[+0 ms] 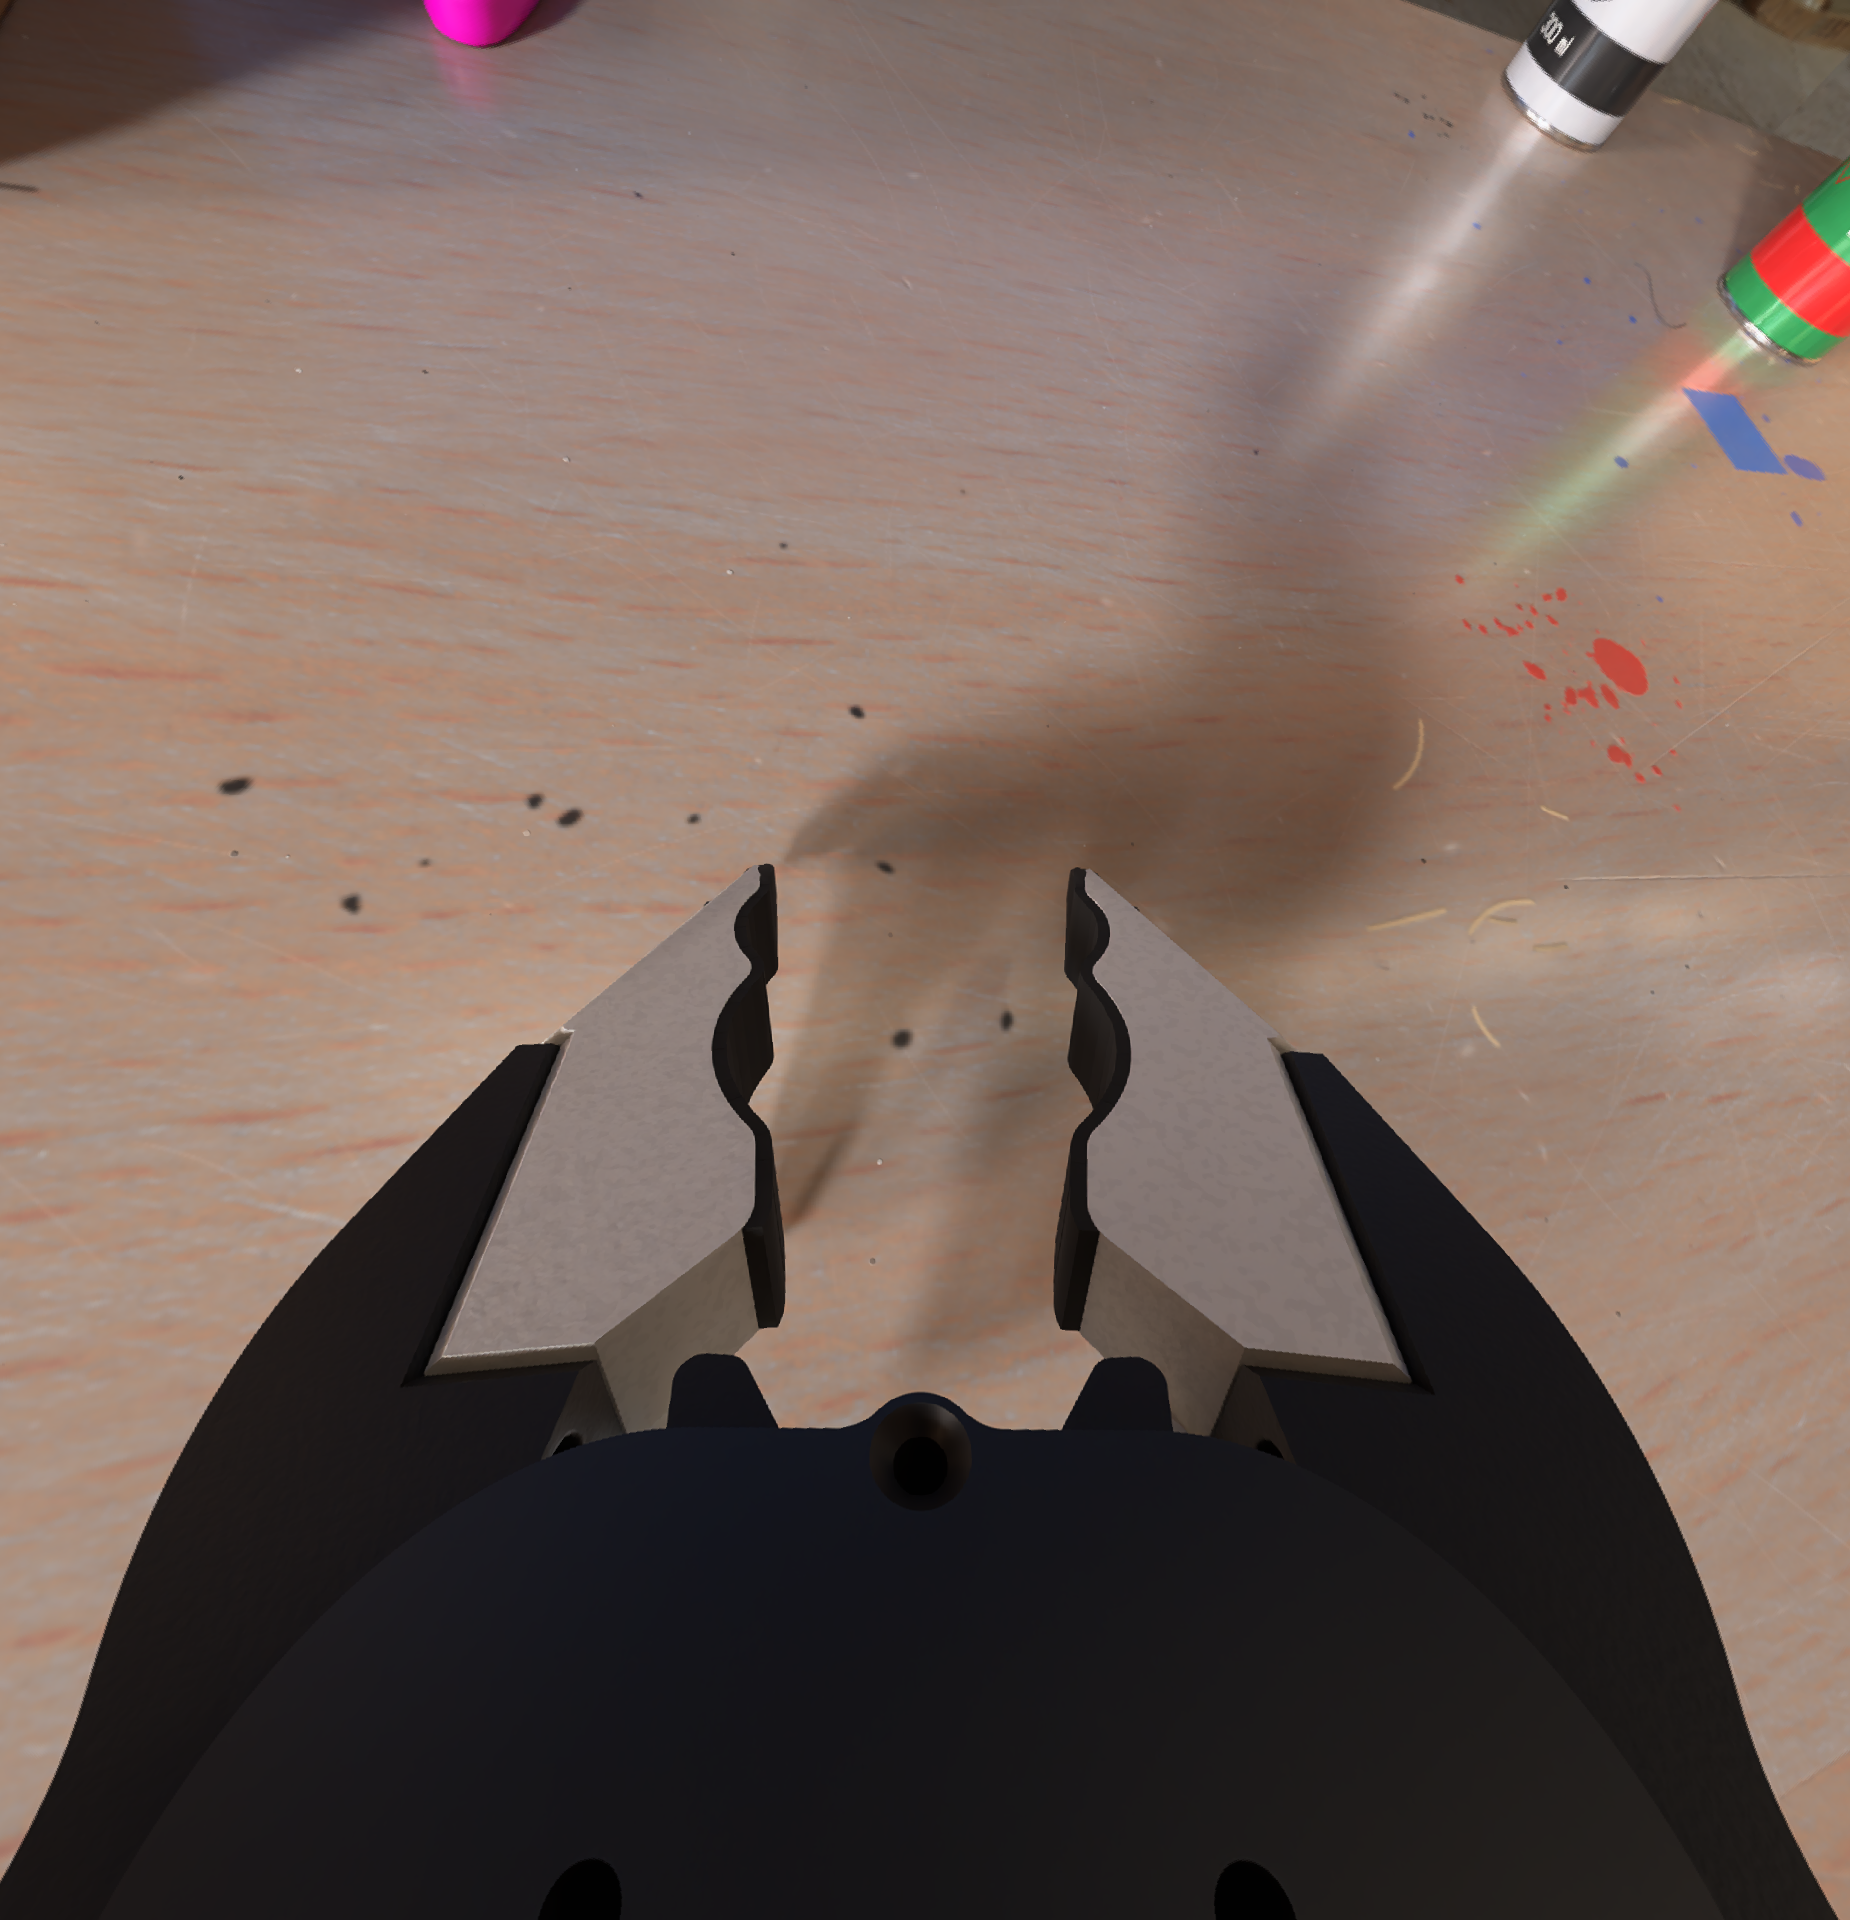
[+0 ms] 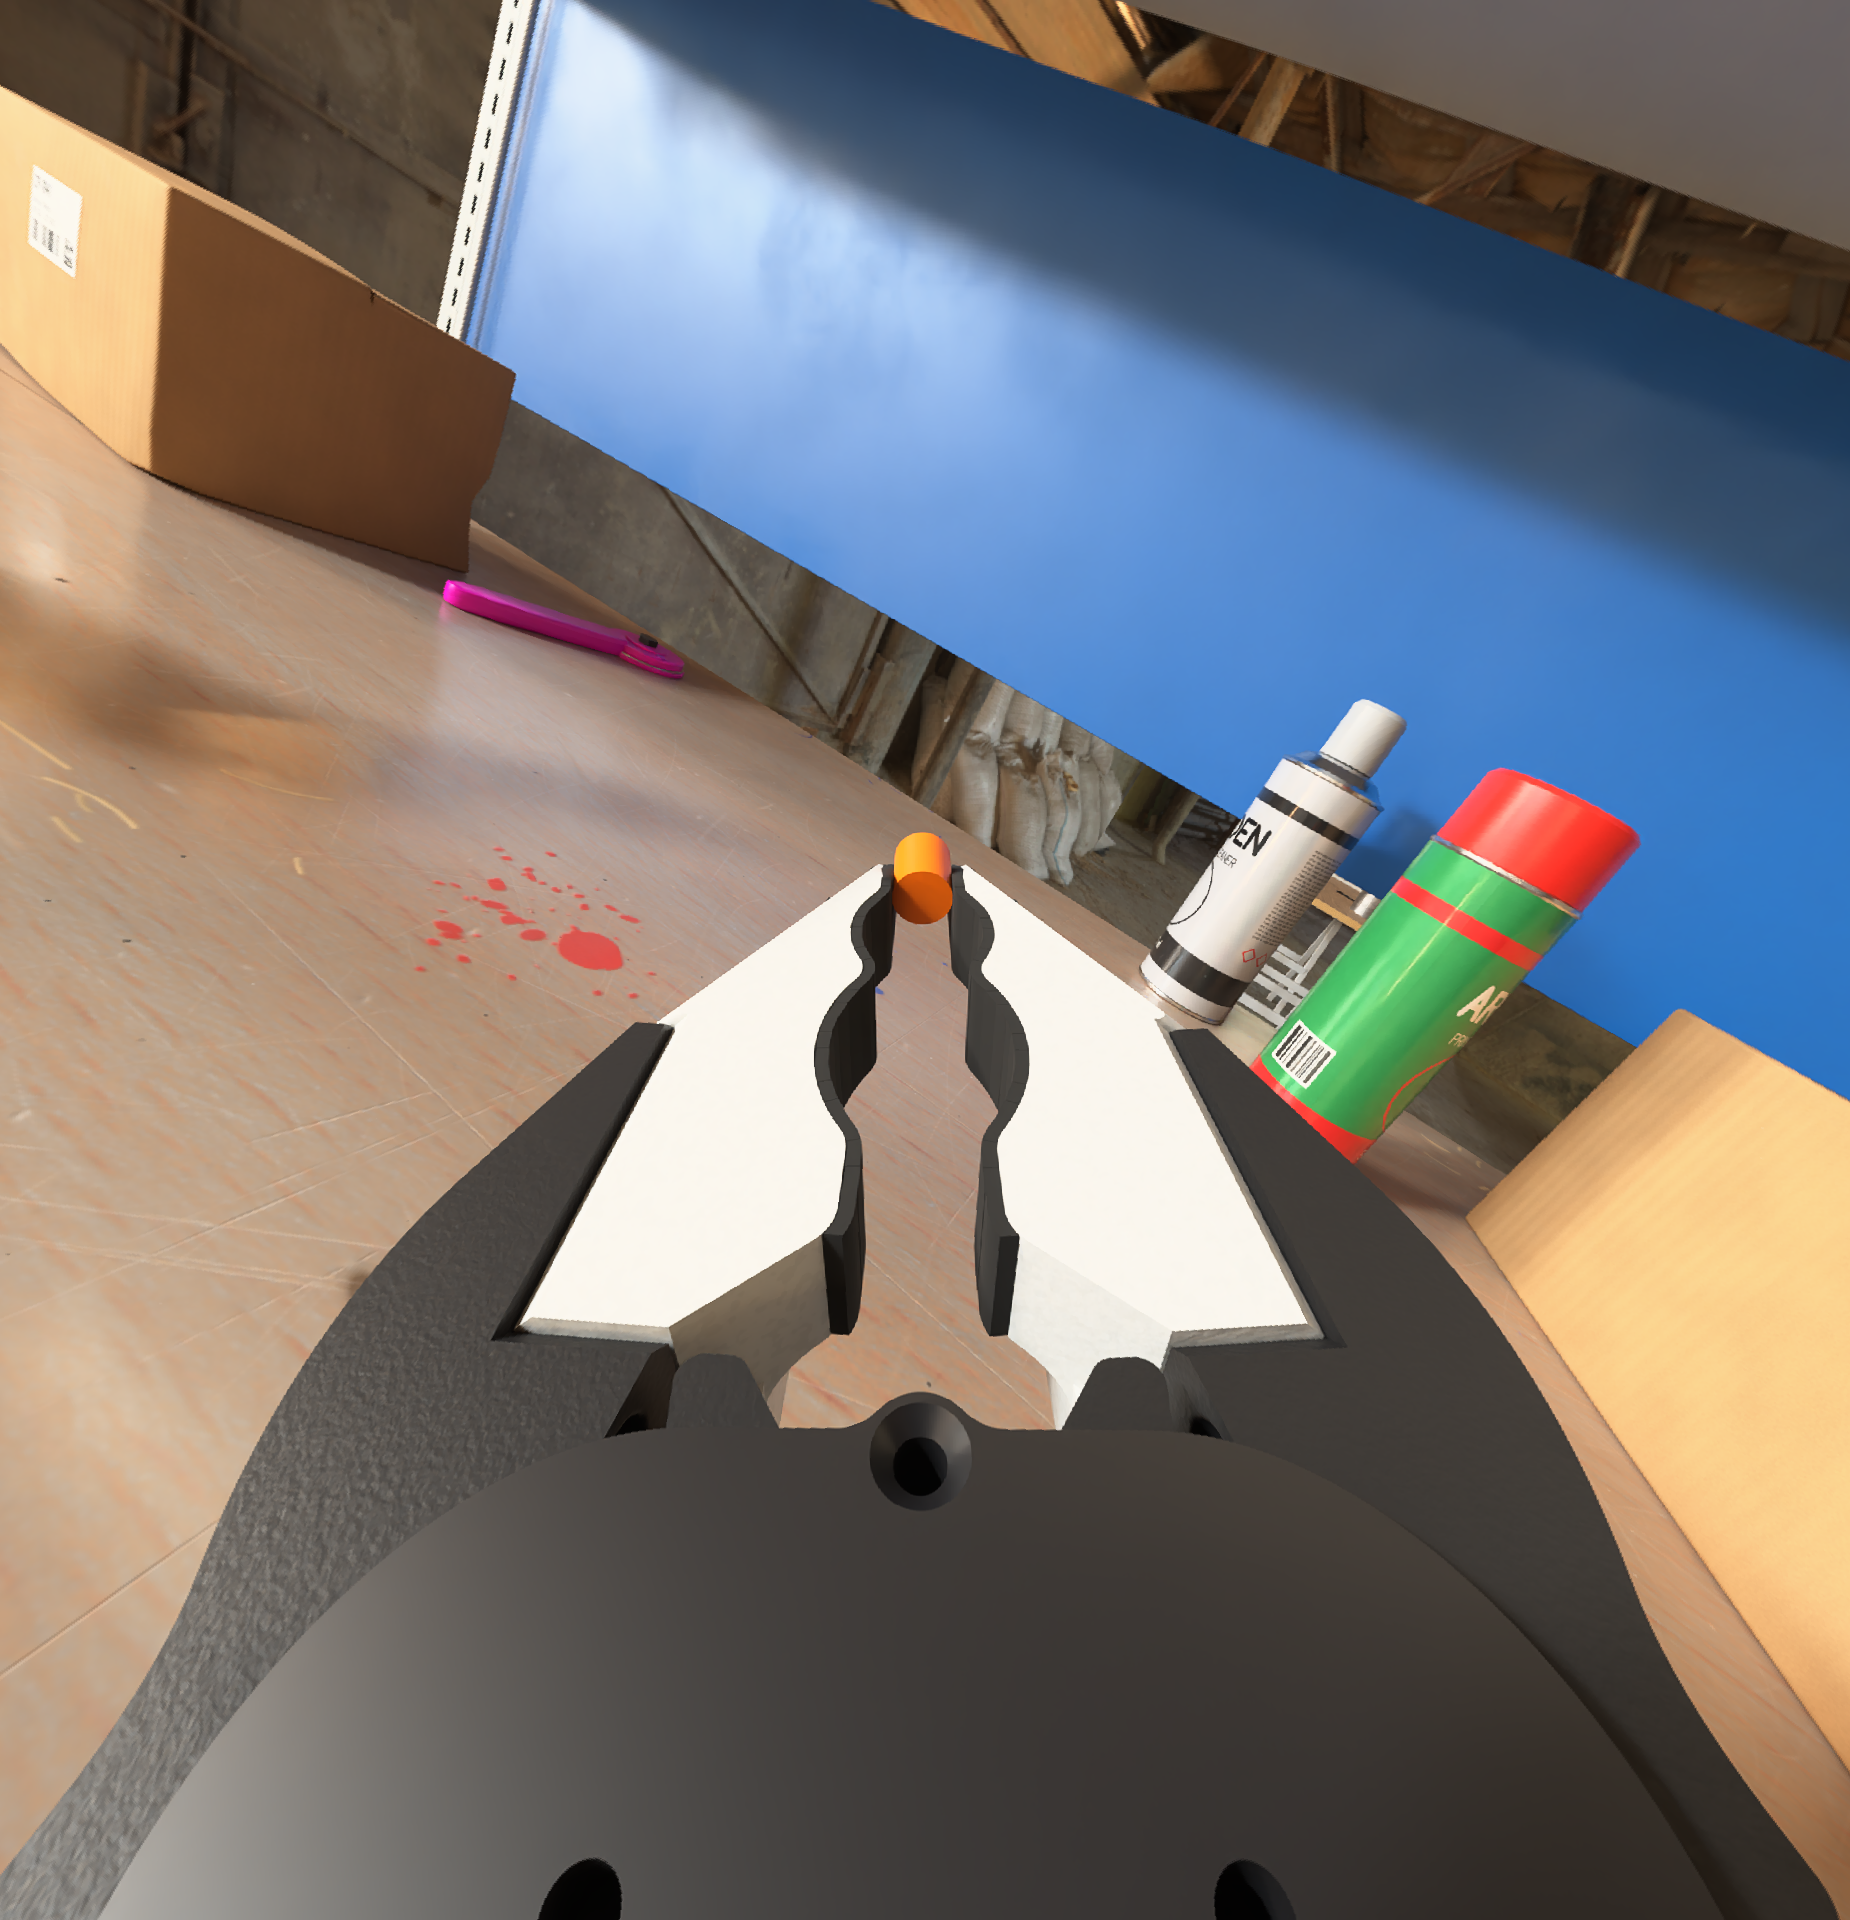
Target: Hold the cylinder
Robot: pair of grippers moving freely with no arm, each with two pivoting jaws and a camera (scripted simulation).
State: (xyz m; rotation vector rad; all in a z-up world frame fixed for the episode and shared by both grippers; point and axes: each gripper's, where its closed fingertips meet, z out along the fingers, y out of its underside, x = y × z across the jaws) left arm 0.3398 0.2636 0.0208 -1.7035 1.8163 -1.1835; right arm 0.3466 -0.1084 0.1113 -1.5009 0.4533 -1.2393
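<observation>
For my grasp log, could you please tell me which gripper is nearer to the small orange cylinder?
Right. The right gripper pinches the small orange cylinder at its fingertips; the left gripper is open over bare wooden tabletop, with no cylinder in its view.

A workshop or storeroom: the scratched wooden table is flecked with red paint splatter, two spray cans stand at its far edge beside a cardboard box, and stacked sacks lie under rough timber rafters.
</observation>
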